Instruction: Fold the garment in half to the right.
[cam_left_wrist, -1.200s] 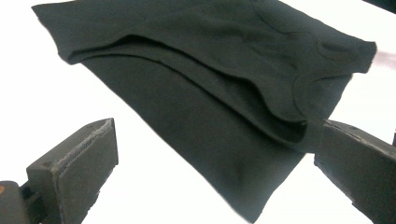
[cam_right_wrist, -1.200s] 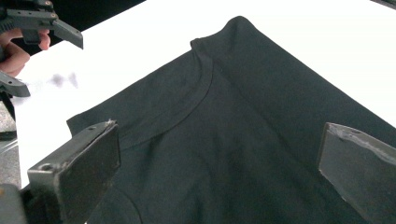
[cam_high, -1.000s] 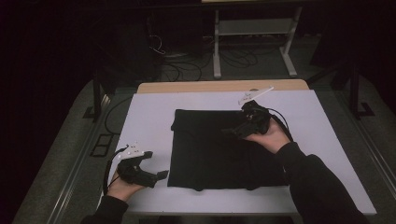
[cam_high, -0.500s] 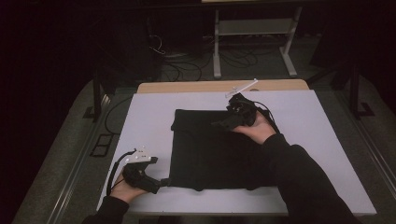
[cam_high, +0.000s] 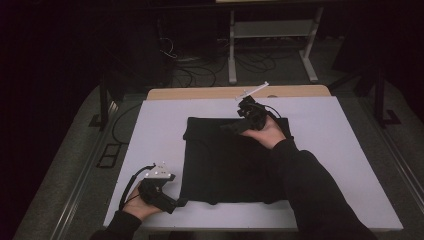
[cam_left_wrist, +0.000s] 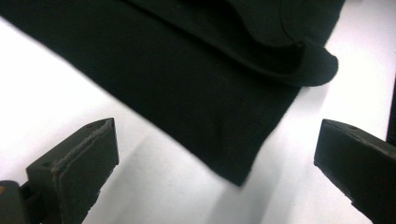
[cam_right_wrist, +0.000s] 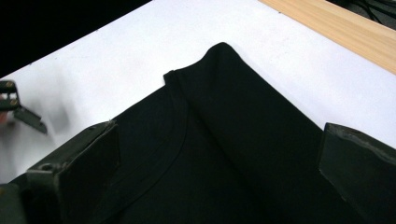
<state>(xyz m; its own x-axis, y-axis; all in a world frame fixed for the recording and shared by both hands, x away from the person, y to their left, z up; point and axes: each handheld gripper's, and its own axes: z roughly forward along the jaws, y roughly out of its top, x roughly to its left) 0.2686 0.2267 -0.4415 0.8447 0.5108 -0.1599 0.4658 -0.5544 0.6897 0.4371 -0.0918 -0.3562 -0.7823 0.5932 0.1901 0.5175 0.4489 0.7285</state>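
Behind the black cloth (cam_high: 225, 165), wooden table edge (cam_high: 200, 93).

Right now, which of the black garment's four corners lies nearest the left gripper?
The near-left corner of the black garment, pointing between the open jaws of the left gripper. The other three corners lie farther off.

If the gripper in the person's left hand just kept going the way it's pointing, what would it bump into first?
Probably the near corner of the black cloth: the left gripper has its jaws wide open, with that corner lying on the white table cover straight ahead between them.

black garment (cam_high: 225, 160) | folded flat | on white table centre
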